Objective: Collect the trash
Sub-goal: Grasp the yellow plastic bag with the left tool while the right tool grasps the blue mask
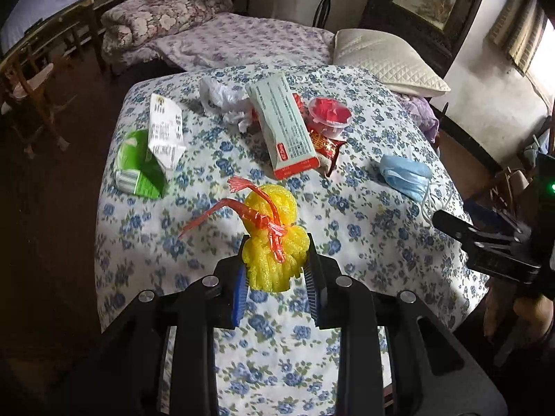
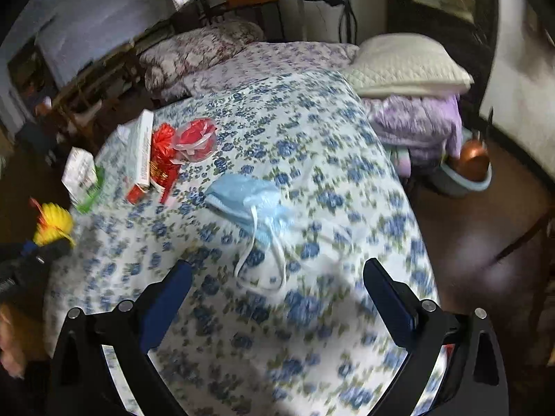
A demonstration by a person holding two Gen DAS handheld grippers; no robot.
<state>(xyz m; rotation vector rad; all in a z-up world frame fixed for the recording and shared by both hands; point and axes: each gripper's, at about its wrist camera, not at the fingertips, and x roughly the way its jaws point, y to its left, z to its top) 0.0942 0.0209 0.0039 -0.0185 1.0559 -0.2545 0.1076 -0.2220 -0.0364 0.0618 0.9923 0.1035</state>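
Note:
My left gripper (image 1: 276,270) is shut on a yellow foam net (image 1: 274,242) tied with red ribbon, held above the floral tablecloth (image 1: 364,228). The net also shows at the left edge of the right wrist view (image 2: 55,223). My right gripper (image 2: 277,284) is open and empty, just short of a blue face mask (image 2: 249,201), which also shows in the left wrist view (image 1: 406,175). Other trash lies on the cloth: a white and red box (image 1: 284,124), a green carton (image 1: 138,166), a red plastic cup (image 1: 329,114), a red wrapper (image 1: 327,147), and a crumpled white bag (image 1: 222,97).
A bed with purple sheets (image 1: 242,38) and a white pillow (image 1: 388,59) lies behind the table. Wooden chairs (image 1: 38,79) stand at the left. A blue basin with a copper pot (image 2: 468,170) sits on the floor at the right.

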